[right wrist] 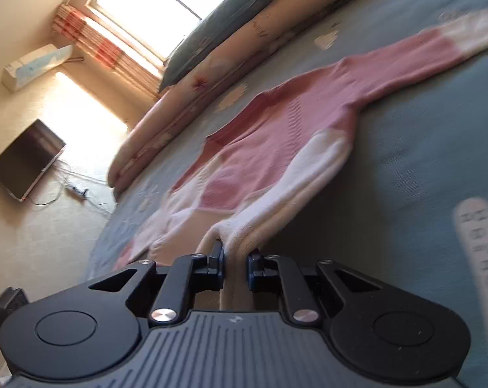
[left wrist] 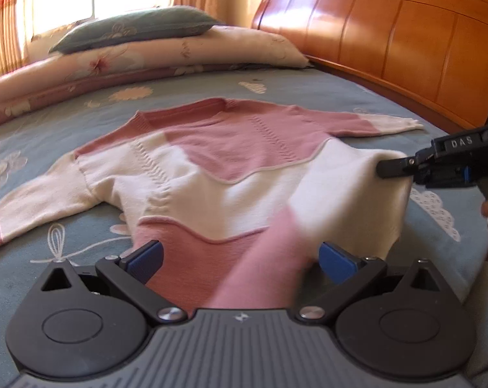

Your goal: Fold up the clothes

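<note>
Pink-and-cream sweater spread flat on the blue-grey floral bedsheet, sleeves stretched out to either side. Long axis through the sleeves, running across the left wrist view, roughly parallel to the rolled quilt and pillow beyond it. Collar pointing away, toward the quilt; hem toward the camera. Wooden headboard off past the far sleeve's cuff.

Right gripper pressed together, pinching a cream fold at the sweater's side edge, cloth squeezed between both pads and lifted clear of the sheet. Same gripper seen from the left wrist camera at the right edge, cream corner raised in a peak at its tip.

Left gripper spread wide over the pink hem band, blue pads well apart; blurred pink cloth lying between them, neither pad seen pressing on it.

No containers in sight.
</note>
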The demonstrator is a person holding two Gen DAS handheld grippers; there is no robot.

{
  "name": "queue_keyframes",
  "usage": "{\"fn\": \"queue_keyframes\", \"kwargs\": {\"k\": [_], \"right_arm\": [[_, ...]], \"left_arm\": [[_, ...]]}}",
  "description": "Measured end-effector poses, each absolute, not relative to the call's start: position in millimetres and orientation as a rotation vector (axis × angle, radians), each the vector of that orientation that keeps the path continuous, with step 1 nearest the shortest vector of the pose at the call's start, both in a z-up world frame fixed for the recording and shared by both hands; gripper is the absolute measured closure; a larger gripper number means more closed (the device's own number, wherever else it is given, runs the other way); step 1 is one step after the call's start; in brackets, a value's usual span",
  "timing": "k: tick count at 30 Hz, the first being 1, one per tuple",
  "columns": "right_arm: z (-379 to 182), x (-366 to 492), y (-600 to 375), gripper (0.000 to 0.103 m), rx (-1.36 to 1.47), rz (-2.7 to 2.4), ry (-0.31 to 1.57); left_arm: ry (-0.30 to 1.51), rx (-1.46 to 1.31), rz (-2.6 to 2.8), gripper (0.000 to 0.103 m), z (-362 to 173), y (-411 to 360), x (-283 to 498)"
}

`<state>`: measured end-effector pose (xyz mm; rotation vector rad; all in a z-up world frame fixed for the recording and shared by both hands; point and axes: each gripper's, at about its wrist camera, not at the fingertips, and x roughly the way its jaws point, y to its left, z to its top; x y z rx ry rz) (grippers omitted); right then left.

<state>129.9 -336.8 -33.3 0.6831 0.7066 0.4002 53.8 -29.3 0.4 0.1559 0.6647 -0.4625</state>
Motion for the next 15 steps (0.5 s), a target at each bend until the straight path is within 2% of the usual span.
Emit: {"fn": "queue_keyframes", "kwargs": {"k": [5,10,12,15], "right_arm": [[-44,107,-387,0.088,0.675,0.315,0.742],[-62,110,-388,0.087,0.634,0.221,0.807],[-71,116,-384,0.082,0.601,0.156,0.853],[-82,114,-383,0.070,0.536,0.053,0.891]], "left_arm": [[0.661,0.195,-0.491,0.001,6,-44,39],[0.666,0.220,-0.493,0.001,6,-51,30],[0.672,0.230,-0.485,0.001,5,-51,27],[0.677,0.250,-0.473,0.001,4,-51,25]]}}
